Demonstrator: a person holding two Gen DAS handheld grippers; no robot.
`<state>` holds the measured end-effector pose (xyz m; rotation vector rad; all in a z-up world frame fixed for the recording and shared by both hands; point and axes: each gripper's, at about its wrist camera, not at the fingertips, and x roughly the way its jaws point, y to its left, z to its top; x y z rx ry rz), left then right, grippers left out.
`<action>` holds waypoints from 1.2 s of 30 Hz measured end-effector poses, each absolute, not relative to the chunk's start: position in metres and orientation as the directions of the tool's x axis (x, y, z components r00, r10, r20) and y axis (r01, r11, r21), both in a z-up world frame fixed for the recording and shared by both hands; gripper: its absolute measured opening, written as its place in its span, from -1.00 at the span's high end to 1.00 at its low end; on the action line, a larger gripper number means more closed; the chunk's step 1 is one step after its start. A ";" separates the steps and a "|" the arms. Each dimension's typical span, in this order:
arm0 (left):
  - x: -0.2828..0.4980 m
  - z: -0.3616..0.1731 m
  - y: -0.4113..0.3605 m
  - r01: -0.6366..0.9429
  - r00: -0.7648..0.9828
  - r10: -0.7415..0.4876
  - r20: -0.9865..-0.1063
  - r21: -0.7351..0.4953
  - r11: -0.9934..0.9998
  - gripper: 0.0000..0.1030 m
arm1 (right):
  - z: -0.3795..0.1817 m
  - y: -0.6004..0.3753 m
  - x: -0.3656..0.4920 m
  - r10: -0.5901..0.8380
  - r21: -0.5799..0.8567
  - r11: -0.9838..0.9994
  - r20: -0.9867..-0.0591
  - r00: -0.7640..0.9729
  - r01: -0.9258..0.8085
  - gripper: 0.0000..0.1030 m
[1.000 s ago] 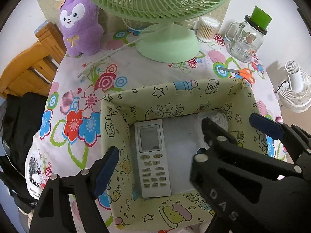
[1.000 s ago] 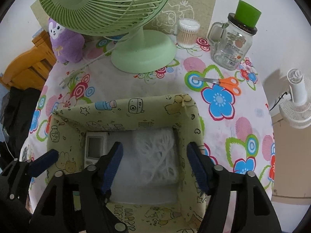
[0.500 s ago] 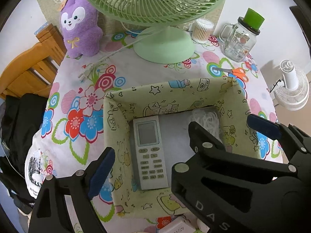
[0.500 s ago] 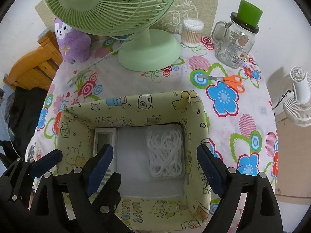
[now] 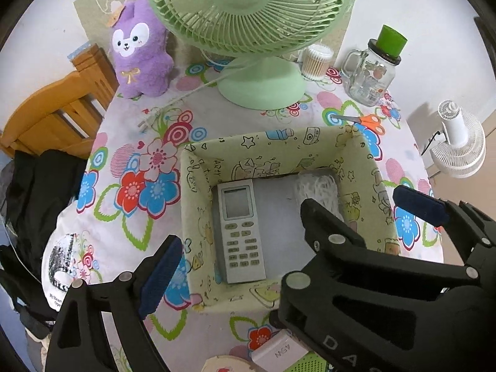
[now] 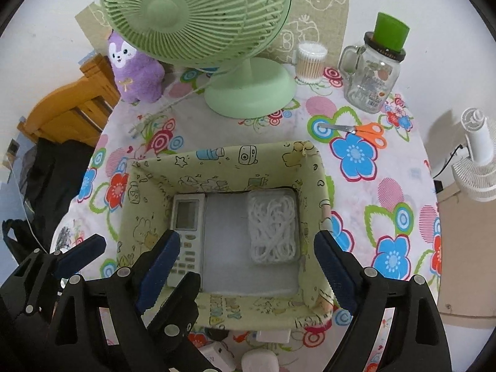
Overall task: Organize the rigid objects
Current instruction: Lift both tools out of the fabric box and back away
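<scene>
Both claws have pulled up and back from the fabric box [image 6: 223, 167] since a second ago, so more of its near wall and the small items in front of it now show. Inside the box, the remote control [image 5: 240, 232] lies flat along the left wall and the white cord bundle [image 6: 272, 226] lies flat by the right wall, a bare strip of floor between them; laid parallel like this, they likely leave room for another item. The left claw [image 5: 235, 241] hangs above the box with nothing between its pads, its jaws spread and widening over the last second. The right claw [image 6: 246, 263] likewise stands spread over the box's near side, empty. Just in front of the box on the bench [image 6: 387, 217], small white and pink objects [image 6: 272, 336] wait, probably next. Behind the box stand the green fan [image 6: 248, 90], scissors [image 6: 362, 130], a glass jar [image 6: 375, 77] and a purple plush [image 5: 139, 59].
</scene>
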<state>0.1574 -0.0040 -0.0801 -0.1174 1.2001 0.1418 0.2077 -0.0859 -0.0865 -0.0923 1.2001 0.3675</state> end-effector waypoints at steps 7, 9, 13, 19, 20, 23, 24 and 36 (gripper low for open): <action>0.144 -0.069 -0.010 -0.171 0.374 0.057 -0.926 -0.008 0.985 -0.79 | -0.072 -0.092 0.193 0.234 0.117 0.935 -0.913 0.333 -0.336 -0.76; 0.140 -0.065 -0.012 -0.172 0.380 0.063 -0.923 -0.004 0.985 -0.79 | -0.068 -0.094 0.190 0.234 0.114 0.934 -0.910 0.342 -0.338 -0.76; 0.132 -0.059 -0.018 -0.171 0.391 0.075 -0.917 0.008 0.985 -0.79 | -0.060 -0.098 0.182 0.232 0.102 0.934 -0.902 0.363 -0.342 -0.76; 0.121 -0.049 -0.026 -0.171 0.407 0.083 -0.910 0.013 0.985 -0.79 | -0.048 -0.108 0.171 0.227 0.089 0.937 -0.891 0.394 -0.339 -0.76; 0.120 -0.048 -0.028 -0.171 0.409 0.084 -0.909 0.014 0.985 -0.79 | -0.046 -0.110 0.169 0.229 0.091 0.937 -0.889 0.396 -0.339 -0.76; 0.114 -0.045 -0.033 -0.170 0.415 0.083 -0.906 0.012 0.985 -0.79 | -0.042 -0.115 0.162 0.233 0.093 0.935 -0.887 0.399 -0.341 -0.76; 0.112 -0.044 -0.035 -0.169 0.416 0.083 -0.906 0.012 0.985 -0.79 | -0.042 -0.116 0.161 0.233 0.092 0.935 -0.886 0.400 -0.342 -0.76; 0.084 -0.041 -0.049 -0.163 0.426 0.063 -0.903 -0.008 0.987 -0.82 | -0.035 -0.139 0.133 0.251 0.097 0.928 -0.876 0.411 -0.360 -0.75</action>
